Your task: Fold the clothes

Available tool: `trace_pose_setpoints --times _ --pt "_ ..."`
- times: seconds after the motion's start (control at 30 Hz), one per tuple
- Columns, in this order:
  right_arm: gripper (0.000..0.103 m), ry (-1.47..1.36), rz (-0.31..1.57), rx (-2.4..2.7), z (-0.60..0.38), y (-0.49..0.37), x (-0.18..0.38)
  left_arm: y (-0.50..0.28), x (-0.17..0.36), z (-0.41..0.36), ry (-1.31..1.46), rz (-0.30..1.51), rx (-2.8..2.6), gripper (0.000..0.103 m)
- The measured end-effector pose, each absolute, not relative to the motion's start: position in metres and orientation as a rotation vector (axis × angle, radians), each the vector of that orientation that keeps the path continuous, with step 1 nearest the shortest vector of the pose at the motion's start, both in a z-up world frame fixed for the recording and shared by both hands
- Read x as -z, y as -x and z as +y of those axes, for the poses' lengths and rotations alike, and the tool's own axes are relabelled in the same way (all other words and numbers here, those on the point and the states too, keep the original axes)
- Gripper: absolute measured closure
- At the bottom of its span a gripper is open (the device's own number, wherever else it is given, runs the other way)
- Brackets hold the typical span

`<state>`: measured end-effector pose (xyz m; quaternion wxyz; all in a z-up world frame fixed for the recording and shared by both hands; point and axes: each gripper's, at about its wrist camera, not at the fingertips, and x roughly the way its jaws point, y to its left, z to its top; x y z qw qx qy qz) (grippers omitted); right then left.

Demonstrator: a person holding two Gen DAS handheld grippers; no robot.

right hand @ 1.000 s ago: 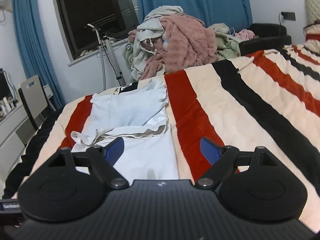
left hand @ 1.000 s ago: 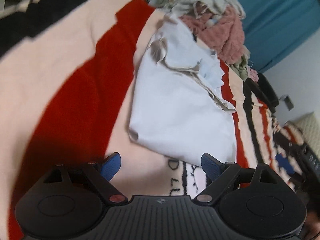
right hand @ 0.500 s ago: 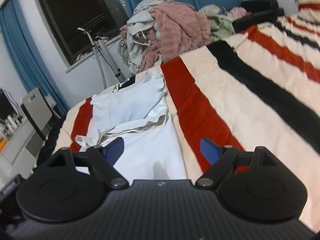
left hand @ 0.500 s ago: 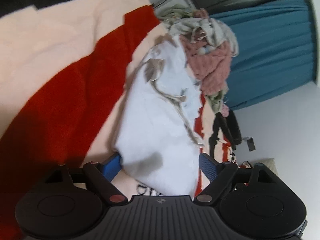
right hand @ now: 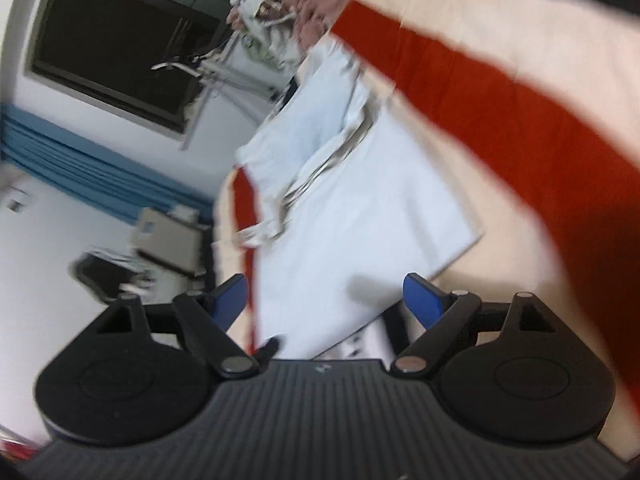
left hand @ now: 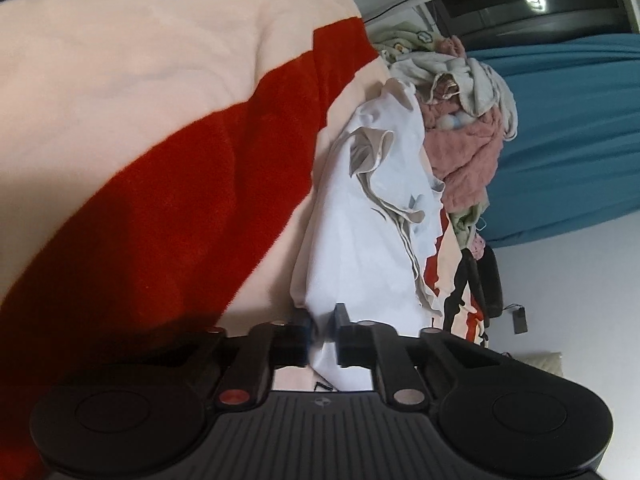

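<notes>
Left hand-held gripper (left hand: 322,330) pinches near corner of white T-shirt (left hand: 360,248) on striped bed blanket (left hand: 180,184); right hand-held gripper (right hand: 324,300) spread wide over opposite corner. Soft, light, floppy; grab corners.

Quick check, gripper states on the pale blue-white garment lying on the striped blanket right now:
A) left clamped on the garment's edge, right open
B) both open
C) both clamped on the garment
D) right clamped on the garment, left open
A: the left gripper has its jaws closed with the edge of the pale blue-white garment pinched between them, while the right gripper hovers over the same garment on the striped blanket with its blue fingers spread wide.
</notes>
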<state>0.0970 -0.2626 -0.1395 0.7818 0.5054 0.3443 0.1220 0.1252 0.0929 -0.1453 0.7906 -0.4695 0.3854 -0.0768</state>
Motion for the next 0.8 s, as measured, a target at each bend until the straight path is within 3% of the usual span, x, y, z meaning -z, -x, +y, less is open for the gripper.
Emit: trace_pose_setpoints --times 0.3,0.4,0.63,0.73,0.8 --pt "0.018 -1.348 0.844 -0.241 -0.255 -0.099 0.185 -0.114 0.131 0.097 1.048 0.743 0.198 0.096" --pt "0.032 -1.372 0.772 -0.127 -0.269 -0.092 0.186 -0.114 0.129 0.098 1.053 0.734 0.203 0.096" --pt "0.044 -1.372 0.634 0.036 -0.288 -0.084 0.184 -0.111 0.127 0.099 1.060 0.716 0.222 0.096" --pt "0.056 -1.335 0.645 0.054 -0.287 -0.092 0.187 -0.108 0.126 0.100 1.054 0.711 0.222 0.096" --pt "0.081 -1.313 0.657 0.063 -0.289 -0.097 0.188 -0.109 0.127 0.100 1.054 0.713 0.219 0.096"
